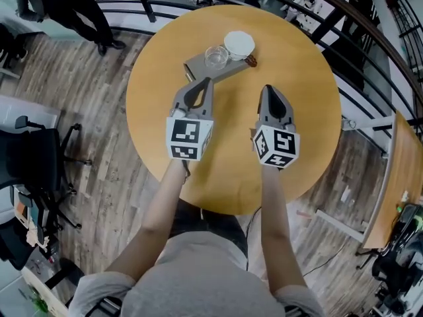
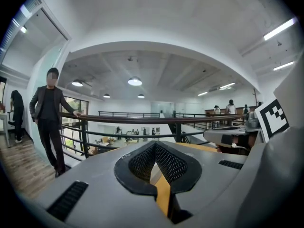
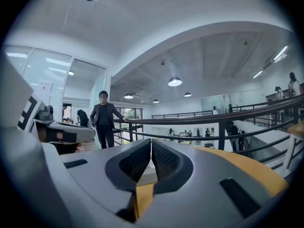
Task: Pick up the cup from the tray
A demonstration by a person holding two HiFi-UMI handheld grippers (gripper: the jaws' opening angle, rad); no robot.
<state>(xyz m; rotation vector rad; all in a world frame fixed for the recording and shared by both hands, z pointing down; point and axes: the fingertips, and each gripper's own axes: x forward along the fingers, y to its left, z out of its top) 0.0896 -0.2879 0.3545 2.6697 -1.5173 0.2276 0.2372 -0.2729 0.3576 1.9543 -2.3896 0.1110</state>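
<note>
Clear glass cup; smooth matt wooden table.

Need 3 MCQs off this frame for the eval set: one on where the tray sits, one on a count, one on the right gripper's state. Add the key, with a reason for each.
1. Where on the round table is the grey tray?
A. On the far part, away from the person
B. At the near edge, by the person
C. Hanging off the right-hand edge

2. How many vessels stand on the tray?
A. One
B. Two
C. Four

3. What state is the right gripper in?
A. Shut on a glass
B. Wide open
C. Shut, with nothing between its jaws

Key:
1 A: the head view shows the tray toward the table's far rim.
2 B: a clear glass cup and a white vessel sit on it.
3 C: the right gripper view shows its pads meeting, with nothing between them.
</note>
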